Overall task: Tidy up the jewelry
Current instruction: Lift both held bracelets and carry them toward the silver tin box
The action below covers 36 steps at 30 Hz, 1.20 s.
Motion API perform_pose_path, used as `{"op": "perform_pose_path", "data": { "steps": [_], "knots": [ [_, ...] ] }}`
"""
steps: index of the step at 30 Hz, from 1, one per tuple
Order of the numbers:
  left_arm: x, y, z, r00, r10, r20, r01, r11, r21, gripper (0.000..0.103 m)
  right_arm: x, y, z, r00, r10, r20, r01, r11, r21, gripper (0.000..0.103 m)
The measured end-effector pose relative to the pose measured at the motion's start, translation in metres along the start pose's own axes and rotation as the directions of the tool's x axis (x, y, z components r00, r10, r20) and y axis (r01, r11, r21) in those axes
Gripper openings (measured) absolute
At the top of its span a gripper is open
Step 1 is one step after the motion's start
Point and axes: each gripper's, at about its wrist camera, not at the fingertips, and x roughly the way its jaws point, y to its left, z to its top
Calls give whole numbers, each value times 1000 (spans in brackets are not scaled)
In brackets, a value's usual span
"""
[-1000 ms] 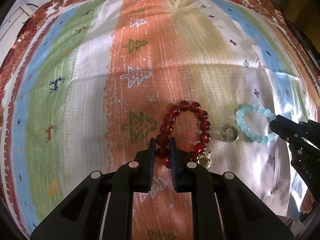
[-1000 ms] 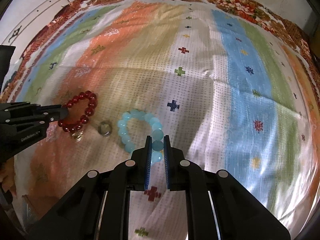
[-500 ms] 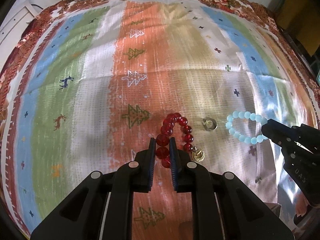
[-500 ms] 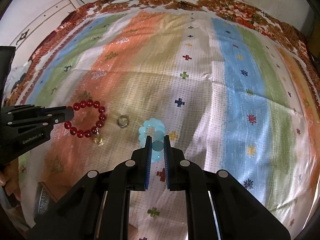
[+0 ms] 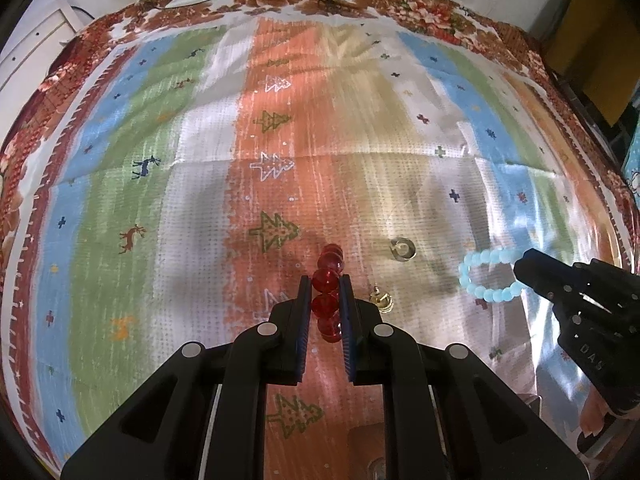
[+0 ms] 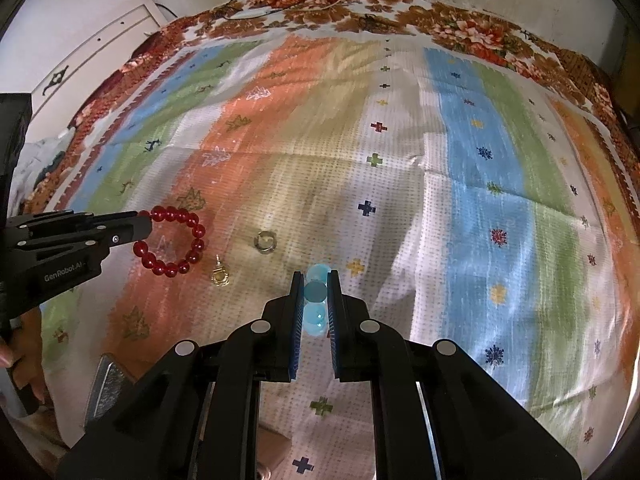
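My left gripper [image 5: 325,286] is shut on a red bead bracelet [image 5: 329,280] and holds it lifted above the striped cloth; the bracelet also shows as a hanging loop in the right wrist view [image 6: 176,240]. My right gripper [image 6: 316,282] is shut on a pale blue bead bracelet [image 6: 316,292], also lifted; it also shows in the left wrist view [image 5: 486,276]. A silver ring [image 5: 402,249] and a small gold earring [image 5: 381,300] lie on the cloth between the two grippers.
The striped cloth [image 5: 200,200] with tree and deer motifs covers the whole surface, with a floral border at the far edge. A grey metallic object [image 6: 108,388] sits at the near left edge. A white cabinet [image 6: 92,52] stands at the far left.
Both grippers have risen and pulled back with their bracelets, which now hang clear of the cloth. The gold earring has come off the red bracelet and stays on the cloth.
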Motion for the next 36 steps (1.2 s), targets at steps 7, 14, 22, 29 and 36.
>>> {"op": "perform_pose_path", "data": {
  "steps": [7, 14, 22, 29, 36],
  "knots": [
    [-20, -5, -7, 999, -24, 43, 24, 1000, 6, 5, -11, 8, -5, 1000, -7, 26, 8, 999, -39, 12],
    [-26, -2, -12, 999, -23, 49, 23, 1000, 1, 5, -16, 11, -10, 999, 0, 33, 1, 999, -43, 12],
    [-16, 16, -11, 1000, -10, 15, 11, 998, -58, 5, -15, 10, -10, 1000, 9, 26, -8, 999, -34, 12],
    [-5, 28, -11, 1000, 15, -21, -17, 995, -98, 6, -13, 10, -10, 1000, 10, 21, -10, 999, -37, 12],
    [9, 34, -12, 997, 44, -65, -50, 994, -99, 27, -11, 11, -11, 1000, 16, 15, -15, 999, -42, 12]
  ]
}}
